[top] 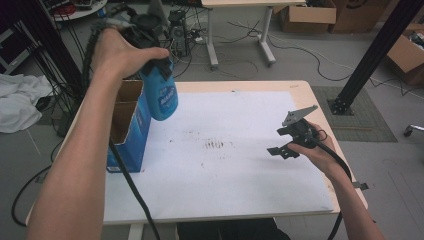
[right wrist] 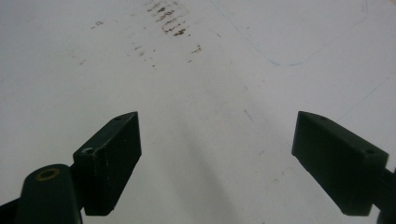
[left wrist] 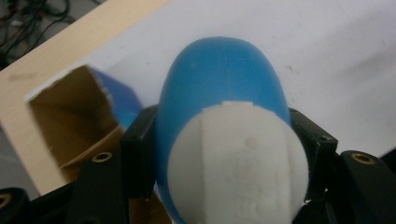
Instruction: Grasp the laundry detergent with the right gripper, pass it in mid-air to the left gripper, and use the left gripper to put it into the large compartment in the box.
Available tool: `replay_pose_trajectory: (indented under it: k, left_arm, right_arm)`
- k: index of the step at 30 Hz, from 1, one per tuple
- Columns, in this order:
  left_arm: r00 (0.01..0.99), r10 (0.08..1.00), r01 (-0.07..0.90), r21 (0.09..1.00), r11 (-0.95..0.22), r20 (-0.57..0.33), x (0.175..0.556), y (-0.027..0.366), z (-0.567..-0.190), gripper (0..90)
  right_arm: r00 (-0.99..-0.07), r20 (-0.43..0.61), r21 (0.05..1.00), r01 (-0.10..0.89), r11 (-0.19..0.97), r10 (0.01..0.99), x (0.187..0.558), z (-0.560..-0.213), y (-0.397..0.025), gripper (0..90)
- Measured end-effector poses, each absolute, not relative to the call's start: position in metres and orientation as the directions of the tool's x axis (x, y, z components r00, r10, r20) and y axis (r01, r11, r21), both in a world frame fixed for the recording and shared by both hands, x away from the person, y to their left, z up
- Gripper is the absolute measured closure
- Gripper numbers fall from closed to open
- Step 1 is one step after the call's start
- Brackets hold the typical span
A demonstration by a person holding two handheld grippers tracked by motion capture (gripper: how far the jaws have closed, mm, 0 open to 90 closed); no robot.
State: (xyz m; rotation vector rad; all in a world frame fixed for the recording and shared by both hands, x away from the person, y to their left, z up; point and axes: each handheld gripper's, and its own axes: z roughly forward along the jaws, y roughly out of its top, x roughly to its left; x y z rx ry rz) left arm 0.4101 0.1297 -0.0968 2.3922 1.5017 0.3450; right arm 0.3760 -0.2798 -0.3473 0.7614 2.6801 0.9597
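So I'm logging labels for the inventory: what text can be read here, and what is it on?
Blue bottle, held in the left gripper: white lettering on its side, too blurred to read.
White cap of the bottle: faint raised marks, not legible.
Blue box: no readable text.
White sheet on the table: smudges, no words.
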Motion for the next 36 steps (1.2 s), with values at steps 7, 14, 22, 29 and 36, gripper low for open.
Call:
replay_pose_trajectory:
  k: [7,14,22,29,36]
  left_arm:
    - [0.286,0.957,0.891,0.355,-0.284,0.049,0.411,0.162,-0.083,38.2]
    - [0.170,0.984,0.921,0.345,-0.179,0.056,0.412,0.189,-0.094,38.2]
    - [0.108,0.994,0.930,0.350,-0.113,0.034,0.408,0.216,-0.108,38.2]
    - [0.081,0.996,0.938,0.335,-0.092,0.046,0.408,0.231,-0.133,38.1]
    - [0.058,0.998,0.948,0.313,-0.061,0.018,0.410,0.244,-0.178,38.1]
  right_arm:
    - [-0.847,-0.010,0.635,0.405,0.657,0.532,0.375,-0.350,-0.280,15.8]
    - [-0.853,-0.005,0.636,0.400,0.660,0.522,0.374,-0.352,-0.277,15.8]
    - [-0.850,-0.005,0.627,0.408,0.664,0.527,0.374,-0.357,-0.279,16.0]
    - [-0.851,-0.008,0.618,0.409,0.671,0.526,0.373,-0.358,-0.278,16.0]
    - [-0.847,-0.013,0.611,0.413,0.675,0.531,0.372,-0.361,-0.279,16.1]
